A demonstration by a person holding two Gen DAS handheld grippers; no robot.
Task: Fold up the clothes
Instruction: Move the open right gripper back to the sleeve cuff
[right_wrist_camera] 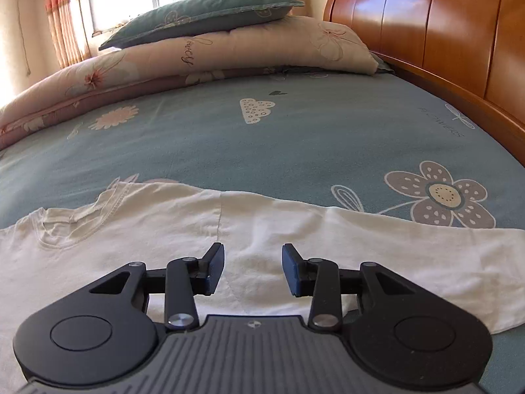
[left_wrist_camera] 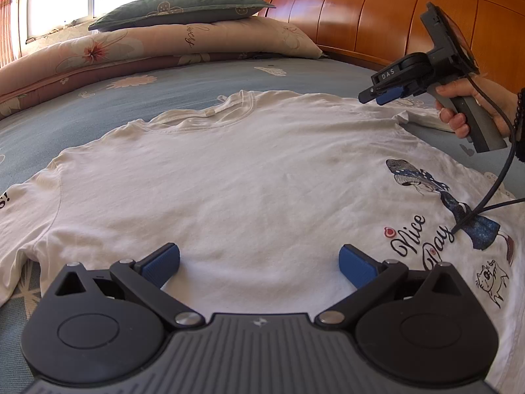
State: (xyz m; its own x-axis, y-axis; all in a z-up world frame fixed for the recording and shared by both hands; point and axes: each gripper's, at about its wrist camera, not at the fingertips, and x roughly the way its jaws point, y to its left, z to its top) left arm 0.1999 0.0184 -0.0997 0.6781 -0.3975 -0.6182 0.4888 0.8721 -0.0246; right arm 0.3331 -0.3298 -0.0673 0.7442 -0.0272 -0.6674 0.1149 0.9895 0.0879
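A white shirt (left_wrist_camera: 229, 170) is spread flat on the bed (right_wrist_camera: 262, 138), collar toward the pillows (left_wrist_camera: 183, 10). The left gripper (left_wrist_camera: 259, 264) is held over the shirt's lower part, fingers wide apart and empty. The right gripper (right_wrist_camera: 253, 267) is held above the shirt's shoulder, fingers partly open with nothing gripped.

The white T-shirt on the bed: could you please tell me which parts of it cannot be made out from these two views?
- Left wrist view: the hem of the T-shirt is hidden behind the left gripper.
- Left wrist view: the sleeve print is cut off by the frame's left edge.
- Right wrist view: the right gripper covers the cloth below the shoulder; the chest print is out of frame.
- Whether either gripper touches the cloth is unclear.
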